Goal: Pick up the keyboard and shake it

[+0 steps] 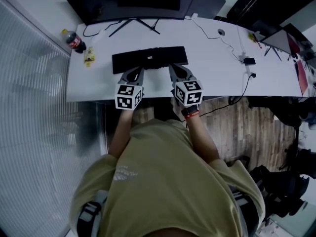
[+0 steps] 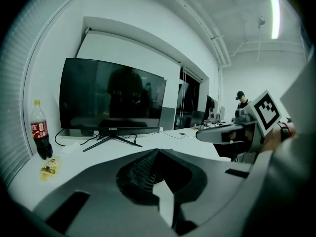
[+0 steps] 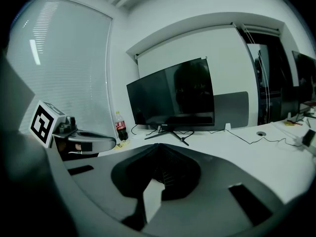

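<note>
Your olive shirt (image 1: 163, 181) fills the bottom of the head view. Past it, at 12 o'clock, your 2 grippers reach over the white table (image 1: 212, 78). The left gripper (image 1: 138, 70) and the right gripper (image 1: 174, 66) both have their jaws closed tip to tip, with nothing showing between them. The black keyboard (image 1: 148, 57) lies flat at 12 o'clock from both, its long axis running 9 to 3. Both tips sit at its near edge, neither nearer; whether they touch it is unclear. A monitor (image 1: 133, 1) stands beyond at 12 and a cola bottle (image 1: 76, 42) at 10.
</note>
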Available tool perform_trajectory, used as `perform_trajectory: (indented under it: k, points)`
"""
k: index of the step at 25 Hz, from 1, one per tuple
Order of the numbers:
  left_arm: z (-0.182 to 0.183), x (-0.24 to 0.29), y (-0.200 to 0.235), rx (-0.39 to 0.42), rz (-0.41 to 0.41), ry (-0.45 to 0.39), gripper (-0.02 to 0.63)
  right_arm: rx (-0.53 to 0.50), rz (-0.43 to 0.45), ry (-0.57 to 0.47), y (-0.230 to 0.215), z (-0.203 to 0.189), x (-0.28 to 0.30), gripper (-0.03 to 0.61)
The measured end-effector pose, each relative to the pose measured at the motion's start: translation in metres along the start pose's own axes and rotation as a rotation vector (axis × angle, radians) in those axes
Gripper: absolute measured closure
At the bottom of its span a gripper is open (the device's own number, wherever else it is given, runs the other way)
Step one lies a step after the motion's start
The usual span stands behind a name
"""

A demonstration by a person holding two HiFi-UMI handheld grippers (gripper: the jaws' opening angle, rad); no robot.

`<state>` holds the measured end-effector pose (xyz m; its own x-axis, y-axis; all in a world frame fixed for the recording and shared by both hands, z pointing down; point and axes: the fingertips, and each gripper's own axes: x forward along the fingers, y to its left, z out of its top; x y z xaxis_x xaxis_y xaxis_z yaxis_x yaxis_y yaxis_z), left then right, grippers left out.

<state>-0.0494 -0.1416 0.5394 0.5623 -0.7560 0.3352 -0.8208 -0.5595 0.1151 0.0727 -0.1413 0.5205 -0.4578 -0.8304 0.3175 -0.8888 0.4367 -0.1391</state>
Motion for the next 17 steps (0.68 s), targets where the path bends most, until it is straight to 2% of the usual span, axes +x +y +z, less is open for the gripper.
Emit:
perform_trajectory:
  k: [12, 14, 17]
  points:
    - [-0.02, 0.037, -0.002, 0.022, -0.021, 0.055, 0.594, 0.037, -0.036, 0.038, -0.035, -0.021, 0.013, 0.555]
    - [-0.027, 0.048, 0.0, 0.032, -0.032, 0.083, 0.594, 0.036, -0.033, 0.055, -0.042, -0.025, 0.02, 0.555]
    - [-0.048, 0.07, 0.002, 0.075, -0.08, 0.17, 0.594, 0.018, -0.021, 0.096, -0.053, -0.036, 0.037, 0.555]
